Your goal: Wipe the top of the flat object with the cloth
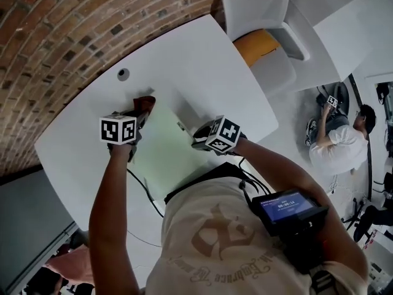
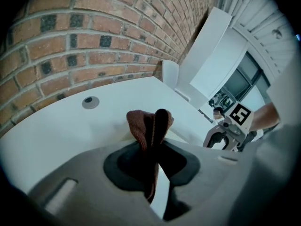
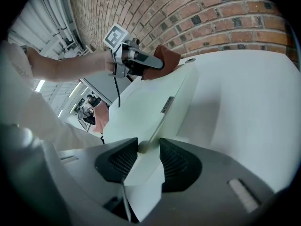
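Right gripper (image 3: 149, 147) is clamped on the near edge of the pale green board (image 3: 150, 102), which lies on the white table (image 3: 244, 102) and seems slightly lifted at that side. Left gripper (image 2: 156, 147) pinches the brown cloth (image 2: 148, 124), which sits at the board's far corner, ahead of the right gripper.

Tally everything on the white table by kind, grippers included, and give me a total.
grippers: 2 (left gripper, right gripper)
reddish-brown cloth: 1
pale green flat board: 1
grey round table cap: 1
Total: 5
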### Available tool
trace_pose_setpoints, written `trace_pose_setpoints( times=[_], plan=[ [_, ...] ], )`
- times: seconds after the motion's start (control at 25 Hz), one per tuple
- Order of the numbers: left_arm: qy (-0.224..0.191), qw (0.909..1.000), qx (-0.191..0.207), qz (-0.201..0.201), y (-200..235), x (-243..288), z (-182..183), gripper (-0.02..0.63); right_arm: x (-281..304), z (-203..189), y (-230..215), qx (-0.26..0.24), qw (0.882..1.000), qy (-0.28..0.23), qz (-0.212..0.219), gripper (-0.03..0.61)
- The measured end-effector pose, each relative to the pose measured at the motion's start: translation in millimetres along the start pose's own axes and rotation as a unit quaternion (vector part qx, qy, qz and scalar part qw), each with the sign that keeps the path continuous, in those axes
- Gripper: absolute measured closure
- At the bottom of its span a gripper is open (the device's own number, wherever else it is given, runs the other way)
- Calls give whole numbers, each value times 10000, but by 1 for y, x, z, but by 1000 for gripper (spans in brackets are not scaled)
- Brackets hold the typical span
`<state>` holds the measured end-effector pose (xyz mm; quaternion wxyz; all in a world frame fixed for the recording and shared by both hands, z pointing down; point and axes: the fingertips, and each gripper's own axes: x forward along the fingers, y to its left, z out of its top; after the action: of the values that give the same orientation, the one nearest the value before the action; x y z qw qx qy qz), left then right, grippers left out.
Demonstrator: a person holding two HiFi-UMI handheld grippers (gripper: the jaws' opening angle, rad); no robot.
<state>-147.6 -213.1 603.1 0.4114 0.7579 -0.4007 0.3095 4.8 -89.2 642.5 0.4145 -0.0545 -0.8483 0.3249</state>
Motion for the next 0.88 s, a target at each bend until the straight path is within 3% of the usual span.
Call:
trace_pose_setpoints(
  times=[0.28,0.56,0.76,0.88],
  plan=[
    [-245,9968,-575,496,33,-39,-33,538,-1,3,-1,-29,10000,-5,2,420],
    [-670,9874,-1099,918,59,-74,-67,538,0,3,-2,-19,10000,-38,-32,419],
    [-850,9778,-1445,1260,61,-90,-91,538,1,3,-1,-55,10000,-19,-43,419],
    [-923,9746,-1601,1269,48,-83,-97,538,1,4,-1,-55,10000,-54,-31,419]
  ],
)
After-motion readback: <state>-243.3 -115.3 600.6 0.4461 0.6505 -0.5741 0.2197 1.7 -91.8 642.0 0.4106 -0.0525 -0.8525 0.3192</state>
